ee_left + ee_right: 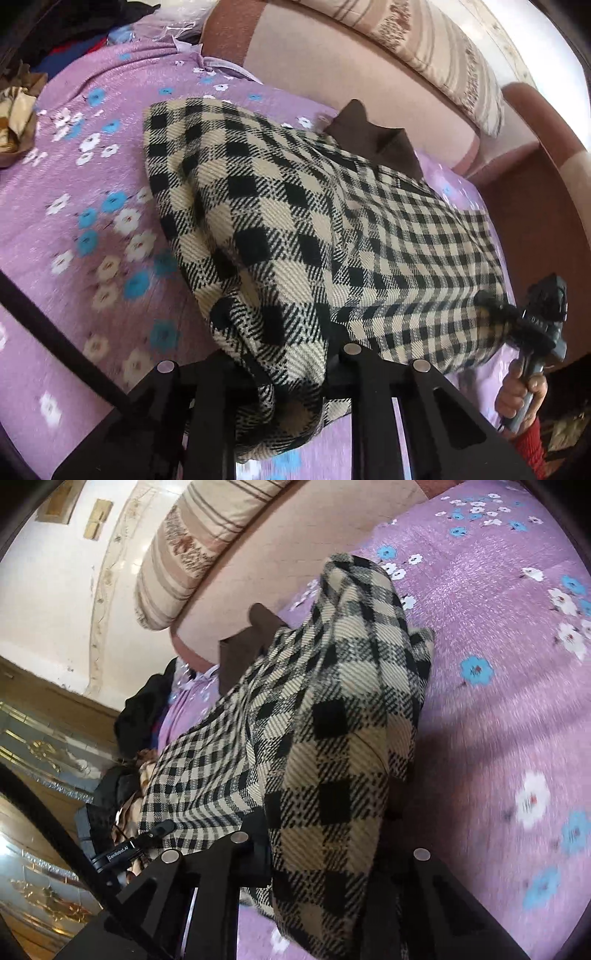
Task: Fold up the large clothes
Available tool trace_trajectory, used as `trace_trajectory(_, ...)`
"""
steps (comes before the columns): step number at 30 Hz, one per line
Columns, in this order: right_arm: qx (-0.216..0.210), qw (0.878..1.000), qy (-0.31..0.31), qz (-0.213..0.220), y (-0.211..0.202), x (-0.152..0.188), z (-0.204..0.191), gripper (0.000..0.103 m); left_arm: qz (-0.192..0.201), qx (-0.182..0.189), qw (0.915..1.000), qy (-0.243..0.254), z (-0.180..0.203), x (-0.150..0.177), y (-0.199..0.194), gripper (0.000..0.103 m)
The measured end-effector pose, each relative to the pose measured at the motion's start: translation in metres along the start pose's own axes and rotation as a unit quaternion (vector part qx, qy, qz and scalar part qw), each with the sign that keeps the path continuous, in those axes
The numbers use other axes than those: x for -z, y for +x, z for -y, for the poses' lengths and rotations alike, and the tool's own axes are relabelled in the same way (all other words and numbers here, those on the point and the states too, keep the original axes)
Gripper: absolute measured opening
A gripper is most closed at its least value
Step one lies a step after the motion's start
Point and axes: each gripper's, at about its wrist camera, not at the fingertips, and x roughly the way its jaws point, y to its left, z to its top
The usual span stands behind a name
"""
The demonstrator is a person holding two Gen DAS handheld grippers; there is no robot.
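A black-and-cream checked coat (280, 221) with a brown collar (373, 136) lies half lifted over the purple flowered bedspread (92, 184). My left gripper (291, 373) is shut on a bunched edge of the coat, which hangs between its fingers. My right gripper (509, 317) shows in the left wrist view at the coat's far right corner, shut on the cloth. In the right wrist view the coat (325, 738) drapes up from my right gripper (325, 849), and the left gripper (159, 830) holds the fine-check part at lower left.
A pink sofa back (332, 74) and a striped cushion (436, 51) run behind the bed. Crumpled beige cloth (14, 122) and dark clothes (74, 33) lie at the far left. A gilded cabinet (40, 753) stands beside the bed.
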Motion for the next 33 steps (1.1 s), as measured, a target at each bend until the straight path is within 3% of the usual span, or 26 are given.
trace_trajectory(7, -0.005, 0.999, 0.003, -0.032, -0.032, 0.042, -0.008, 0.019, -0.029, 0.000, 0.9996, 0.005, -0.004, 0.043, -0.029, 0.019)
trace_trajectory(9, 0.008, 0.999, -0.002, -0.040, -0.034, 0.055, -0.008, 0.023, -0.037, -0.021, 0.9990, 0.014, -0.006, 0.056, -0.027, 0.026)
trace_trajectory(11, 0.059, 0.997, -0.020, -0.042, -0.035, 0.064, -0.006, 0.034, -0.043, -0.063, 0.9969, 0.016, -0.009, 0.063, -0.023, 0.042)
trace_trajectory(13, 0.086, 0.996, -0.020, -0.034, -0.040, 0.069, 0.000, 0.045, -0.039, -0.080, 0.9960, 0.007, -0.019, 0.069, -0.025, 0.052)
trace_trajectory(17, 0.122, 0.992, -0.034, 0.002, -0.074, 0.082, -0.001, 0.055, -0.013, -0.095, 0.9951, -0.024, -0.045, 0.080, -0.051, 0.053)
trace_trajectory(21, 0.171, 0.979, -0.095, 0.056, -0.112, 0.099, -0.020, 0.055, 0.024, -0.146, 0.9871, -0.061, -0.078, 0.090, -0.078, 0.051)
trace_trajectory(23, 0.166, 0.975, -0.127, 0.079, -0.122, 0.105, -0.036, 0.055, 0.048, -0.137, 0.9856, -0.086, -0.092, 0.093, -0.091, 0.051)
trace_trajectory(25, 0.153, 0.971, -0.162, 0.089, -0.119, 0.115, -0.057, 0.055, 0.071, -0.103, 0.9870, -0.101, -0.097, 0.094, -0.102, 0.051)
trace_trajectory(28, 0.147, 0.966, -0.202, 0.063, -0.088, 0.127, -0.080, 0.055, 0.093, -0.071, 0.9891, -0.090, -0.089, 0.096, -0.108, 0.052)
trace_trajectory(33, 0.149, 0.964, -0.219, 0.008, -0.030, 0.138, -0.084, 0.055, 0.060, -0.086, 0.9940, -0.033, -0.066, 0.103, -0.080, 0.057)
